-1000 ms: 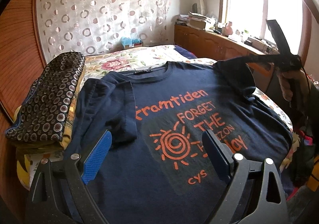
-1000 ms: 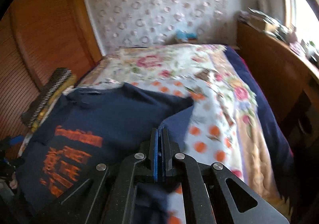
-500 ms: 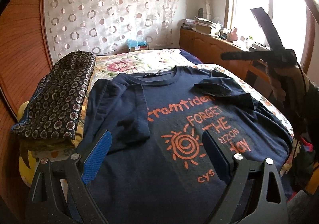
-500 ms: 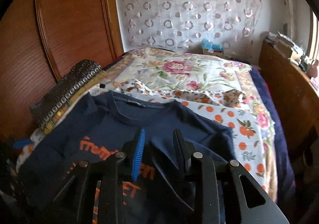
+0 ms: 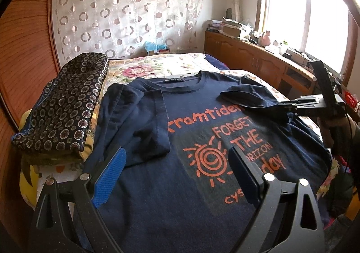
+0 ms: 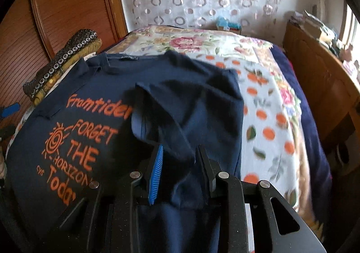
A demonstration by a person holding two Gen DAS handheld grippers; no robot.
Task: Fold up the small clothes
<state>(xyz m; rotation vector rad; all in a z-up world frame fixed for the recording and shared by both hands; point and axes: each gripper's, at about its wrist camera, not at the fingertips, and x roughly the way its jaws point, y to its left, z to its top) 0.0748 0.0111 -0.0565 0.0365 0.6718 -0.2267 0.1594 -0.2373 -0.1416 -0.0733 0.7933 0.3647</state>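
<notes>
Both sleeves of the navy T-shirt (image 5: 180,185) already lie folded inward, body folds remaining, with the left claw (image 5: 177,176) apart at 6 o'clock and the right claw (image 6: 180,169) apart around loose sleeve fabric.

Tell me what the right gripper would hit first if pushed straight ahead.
Probably the folded-in sleeve of the navy T-shirt, which lies just beyond the open right gripper; depth is unclear.
</notes>
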